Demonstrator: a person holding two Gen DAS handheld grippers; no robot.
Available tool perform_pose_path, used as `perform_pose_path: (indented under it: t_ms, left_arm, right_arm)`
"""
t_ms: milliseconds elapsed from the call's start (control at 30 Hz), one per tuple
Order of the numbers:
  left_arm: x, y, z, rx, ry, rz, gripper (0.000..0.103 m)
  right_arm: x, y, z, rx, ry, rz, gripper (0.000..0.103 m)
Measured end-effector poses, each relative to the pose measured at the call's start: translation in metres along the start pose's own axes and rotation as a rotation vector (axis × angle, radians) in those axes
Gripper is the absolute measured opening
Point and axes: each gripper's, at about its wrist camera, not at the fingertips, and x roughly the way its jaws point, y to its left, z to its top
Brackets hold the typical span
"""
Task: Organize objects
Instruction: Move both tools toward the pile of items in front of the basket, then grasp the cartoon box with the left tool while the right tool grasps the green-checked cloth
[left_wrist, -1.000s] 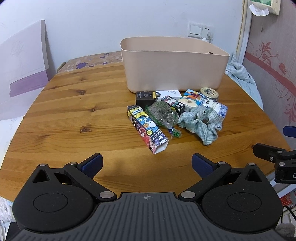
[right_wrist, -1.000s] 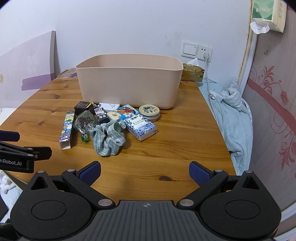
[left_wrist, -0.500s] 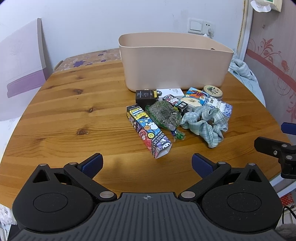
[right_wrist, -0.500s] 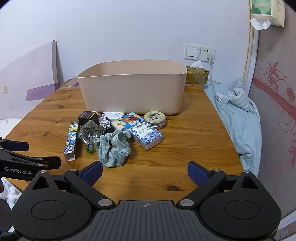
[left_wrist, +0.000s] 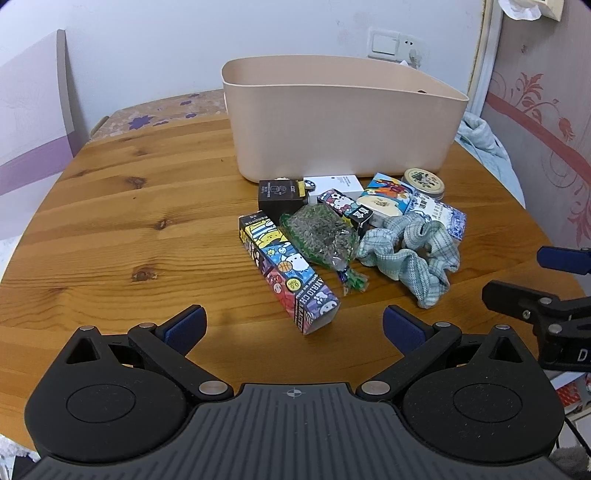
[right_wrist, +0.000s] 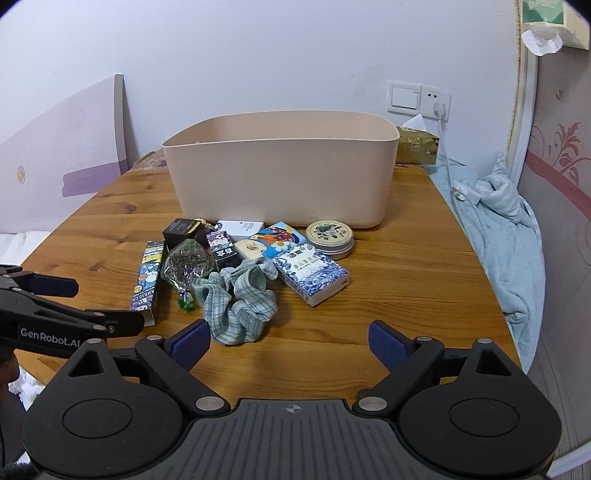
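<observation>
Both my grippers, left gripper (left_wrist: 293, 325) and right gripper (right_wrist: 290, 339), have fingers apart, holding nothing. Clutter sits bunched on surface (left_wrist: 129, 229) just before beige bin (left_wrist: 340, 133). Risk: grabbing checked cloth (right_wrist: 240, 299) drags 2 touching boxes along.

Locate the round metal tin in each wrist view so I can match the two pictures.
Left wrist view: the round tin sits right of centre, at the far right end of the clutter, just in front of the beige bin's right corner.
Right wrist view: the round tin sits just right of centre, in front of the bin's right end.
Shared landmark: the blue-and-white box beside it.
</observation>
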Motion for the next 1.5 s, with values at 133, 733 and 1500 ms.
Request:
perform_pose_path:
  t_ms: [133,733,1500]
  left_arm:
    - [0.009,0.003,0.002,-0.019,0.012,-0.014,0.103]
    - [0.044,0.015,0.014,-0.034,0.082,-0.045,0.089]
    - [0.038,0.02,0.016,0.032,0.058,-0.016,0.03]
  right_arm:
    - [0.008,0.0,0.003,-0.001,0.009,0.016,0.088]
    - [0.049,0.009,0.016,-0.002,0.061,0.074,0.067]
    - [0.048,0.015,0.026,-0.033,0.026,0.123,0.012]
